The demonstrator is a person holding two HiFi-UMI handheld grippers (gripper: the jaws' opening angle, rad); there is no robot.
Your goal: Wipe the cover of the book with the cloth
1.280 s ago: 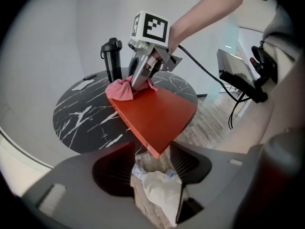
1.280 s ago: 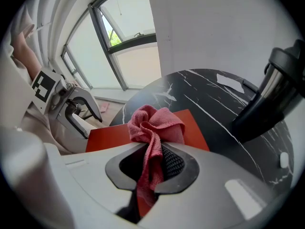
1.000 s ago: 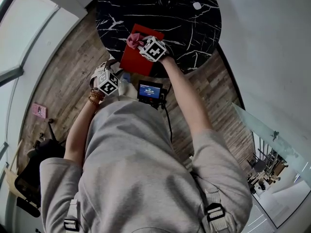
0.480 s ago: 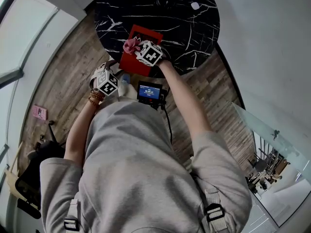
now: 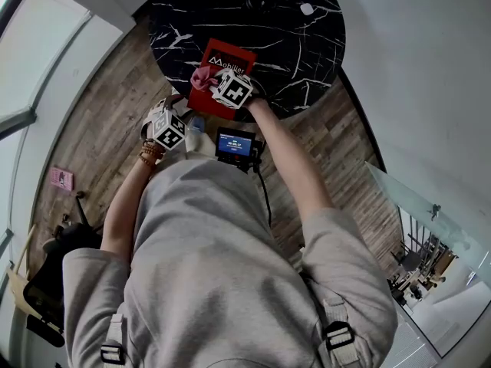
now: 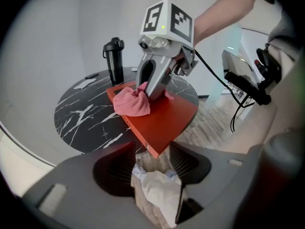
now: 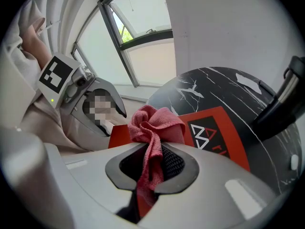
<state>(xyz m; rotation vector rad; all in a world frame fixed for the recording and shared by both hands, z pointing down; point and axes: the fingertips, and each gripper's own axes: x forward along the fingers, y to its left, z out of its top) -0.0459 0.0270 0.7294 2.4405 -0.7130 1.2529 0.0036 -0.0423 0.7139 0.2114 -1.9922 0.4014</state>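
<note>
A red book (image 5: 230,61) with white lettering lies at the near edge of the round black marble table (image 5: 291,29), its corner overhanging. My right gripper (image 5: 213,81) is shut on a pink cloth (image 5: 202,75) and presses the bunched cloth (image 7: 155,123) onto the cover's near left part (image 6: 162,120). The cloth's tail runs down between the right gripper's jaws (image 7: 152,168). My left gripper (image 5: 178,107) hovers off the table's near edge, below the book's corner. It (image 6: 152,163) stands open and holds nothing; wood floor and a white crumpled thing (image 6: 159,194) show through the gap.
A black bottle (image 6: 113,61) stands at the table's far side. A small white object (image 5: 310,9) lies on the table top. A small screen (image 5: 236,142) hangs at the person's chest, and a pink item (image 5: 61,175) lies on the wood floor to the left.
The right gripper has dragged the cloth across the cover toward the person and slightly left, uncovering the white lettering. The left gripper has stayed almost where it was.
</note>
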